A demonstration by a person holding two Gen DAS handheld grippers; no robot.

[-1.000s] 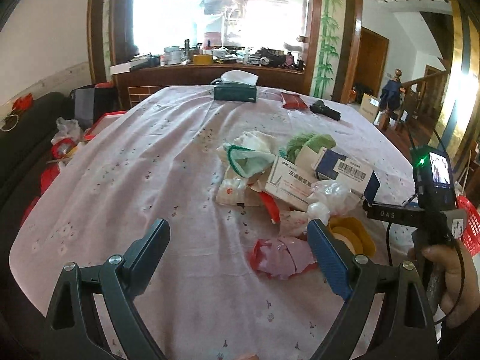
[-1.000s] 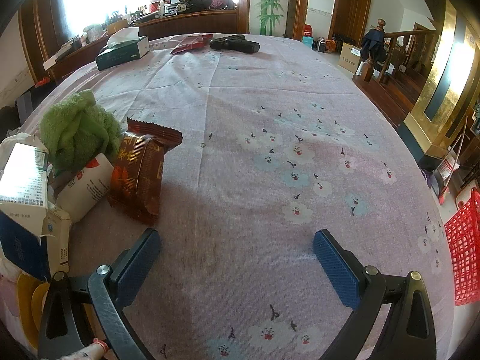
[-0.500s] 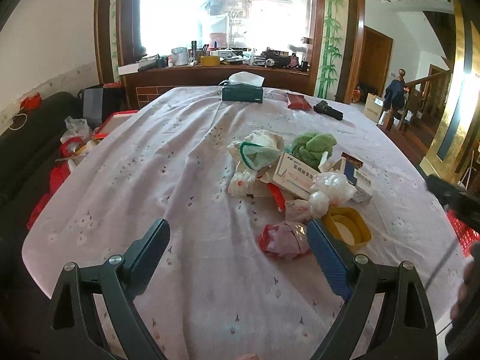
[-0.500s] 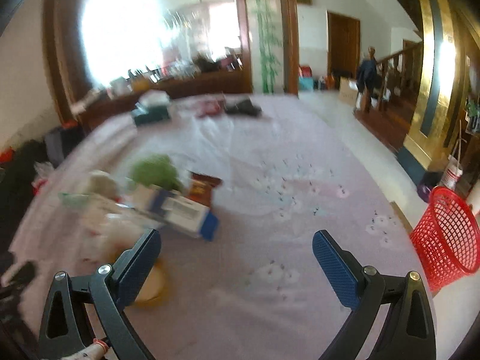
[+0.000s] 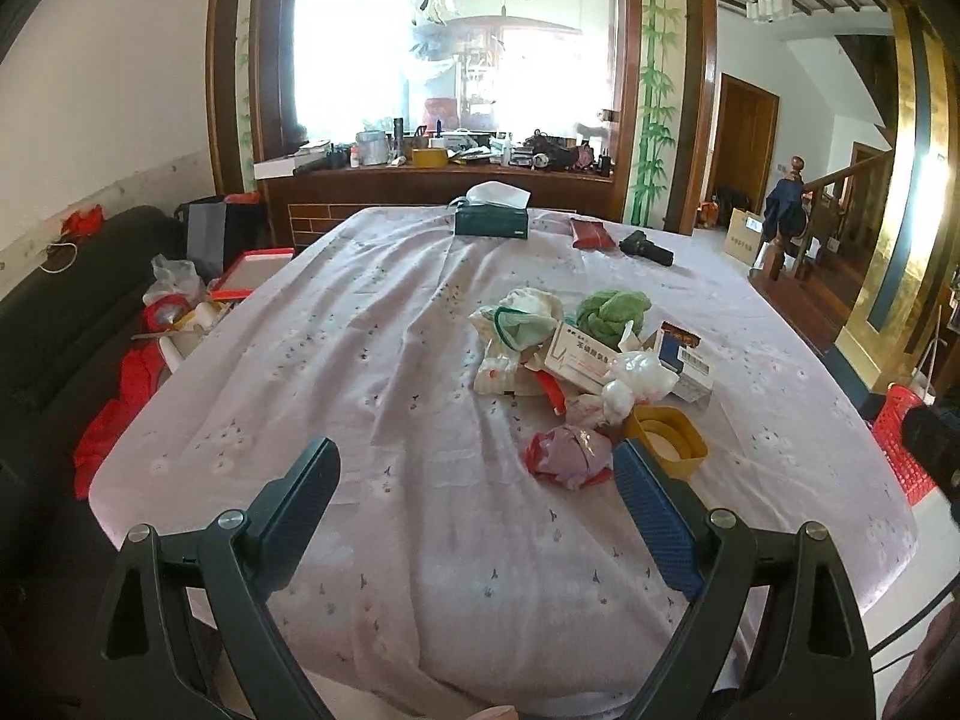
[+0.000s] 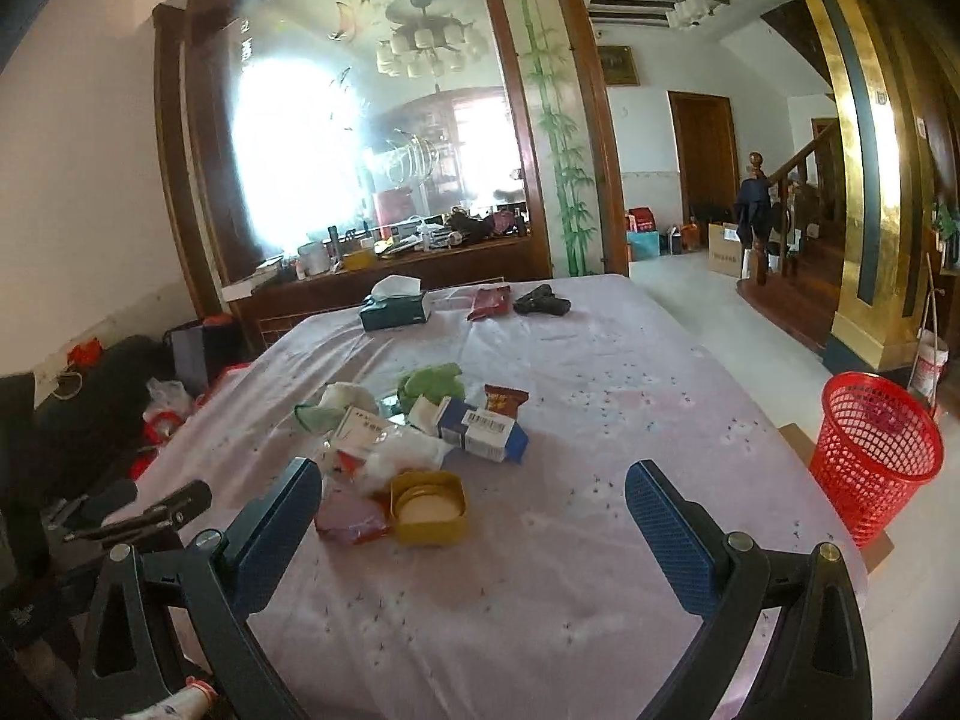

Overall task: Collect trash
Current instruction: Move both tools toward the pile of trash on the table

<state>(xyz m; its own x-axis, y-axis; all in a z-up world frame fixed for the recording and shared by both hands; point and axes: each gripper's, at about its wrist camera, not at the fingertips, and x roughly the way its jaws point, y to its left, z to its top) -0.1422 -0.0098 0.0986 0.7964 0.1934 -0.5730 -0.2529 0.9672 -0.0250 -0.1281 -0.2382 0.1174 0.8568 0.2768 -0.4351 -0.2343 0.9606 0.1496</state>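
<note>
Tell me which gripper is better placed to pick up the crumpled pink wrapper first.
Probably left. The left gripper is open, and the crumpled pink wrapper lies just by its right finger. The right gripper is also open but faces mostly bare cloth.

Daylight is pouring through a wide glazed opening in a dark wooden frame, washing out much of what is lying behind it, and a chandelier is hanging above. A cluttered wooden counter is running below the glass, with painted bamboo climbing the panel beside it. Off to the right, a brown door is standing shut, a wooden staircase is rising past gold columns, and a dark sofa is sitting against the left wall.
</note>
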